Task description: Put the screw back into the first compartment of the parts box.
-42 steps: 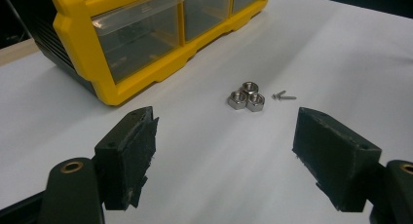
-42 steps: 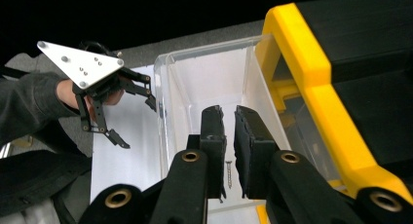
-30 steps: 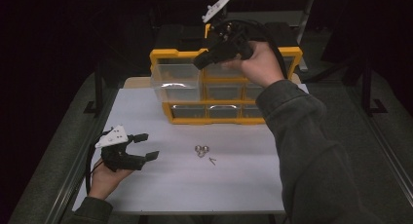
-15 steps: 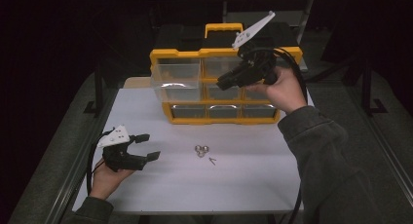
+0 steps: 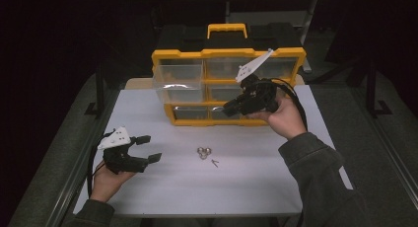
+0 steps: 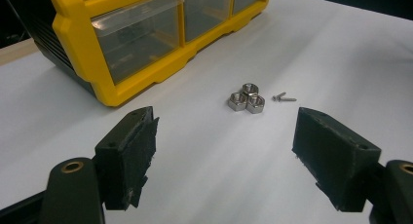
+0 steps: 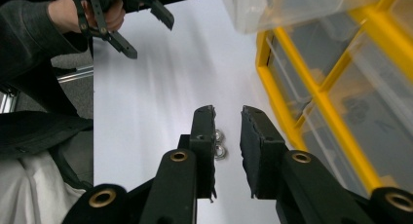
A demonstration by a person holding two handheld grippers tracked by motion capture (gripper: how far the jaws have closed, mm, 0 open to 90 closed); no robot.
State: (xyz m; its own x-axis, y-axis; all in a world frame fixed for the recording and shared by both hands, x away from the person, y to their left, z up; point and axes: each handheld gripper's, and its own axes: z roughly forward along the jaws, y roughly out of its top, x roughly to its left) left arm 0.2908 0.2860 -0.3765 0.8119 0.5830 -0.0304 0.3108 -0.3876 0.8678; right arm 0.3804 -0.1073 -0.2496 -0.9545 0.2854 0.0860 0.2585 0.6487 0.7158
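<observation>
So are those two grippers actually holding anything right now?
No, nothing is held. The left gripper rests wide open near the nuts; the right gripper, its jaws just opening, is bare in front of the yellow drawer organizer.

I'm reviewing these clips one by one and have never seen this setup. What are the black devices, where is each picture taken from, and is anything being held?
A person holds a hand-operated gripper in each hand; no robot arm is involved. The high view looks down on a white table. The other two pictures come from cameras riding on each gripper, looking along its black fingers. The left gripper rests near the table with its fingers wide apart and empty. The right gripper is beside a yellow drawer organizer, one clear drawer pulled out; its fingers have just been opening slightly, with nothing between them. Three nuts and small screws lie on the table.
</observation>
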